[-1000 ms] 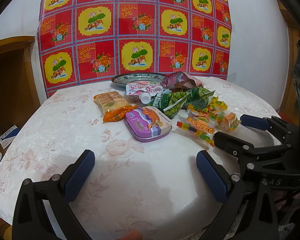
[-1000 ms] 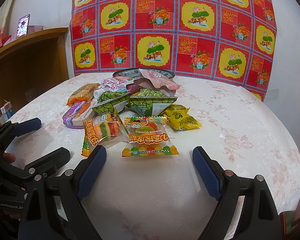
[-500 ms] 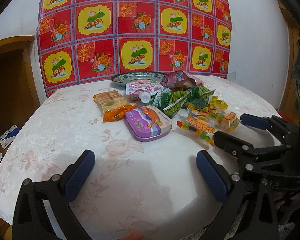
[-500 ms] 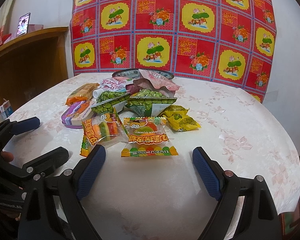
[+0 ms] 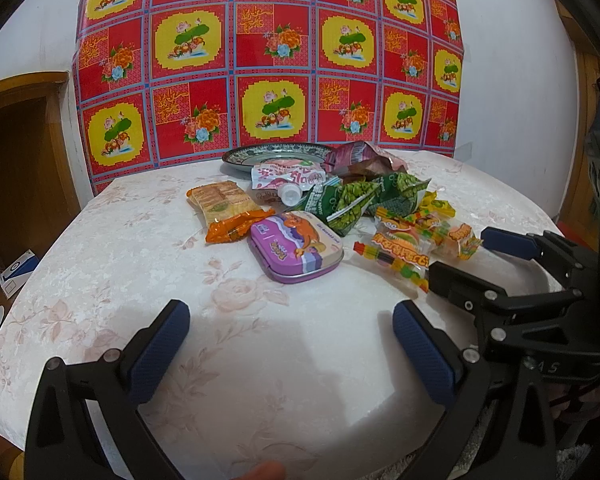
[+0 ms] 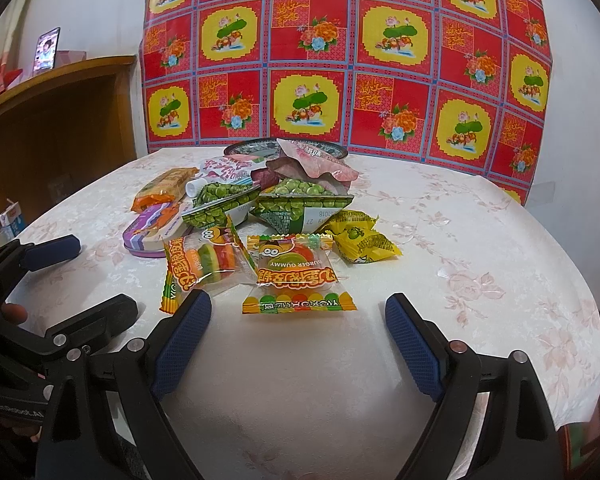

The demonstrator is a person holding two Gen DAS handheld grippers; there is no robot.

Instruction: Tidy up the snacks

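Snacks sit in a messy pile near the far middle of my round table (image 5: 140,280), which has a pale flower cloth on it. Closest to my left gripper (image 5: 292,340) is a purple tin (image 5: 296,246) with an orange animal on the lid, lying flat. Just beside it, on the left, is an orange cracker pack (image 5: 224,210). Behind the tin I can see a white pouch with a cap (image 5: 286,182), and behind that a patterned plate (image 5: 276,154) near the wall cloth. Two green pea bags (image 6: 296,204) lean together in the middle of the pile, and a pink wrapper (image 6: 312,160) lies on top at the back. In front of my right gripper (image 6: 298,328) are two burger gummy packs (image 6: 294,276), one flat and one tipped against the pea bags. Small yellow candy packs (image 6: 360,236) lie just to the right of them. Both of my claws are spread wide and hold nothing (I see bare cloth between the blue pads). They hang over the near side of the table, close to each other, and each one shows in the other's camera. A wooden shelf (image 6: 60,128) stands off to the left.
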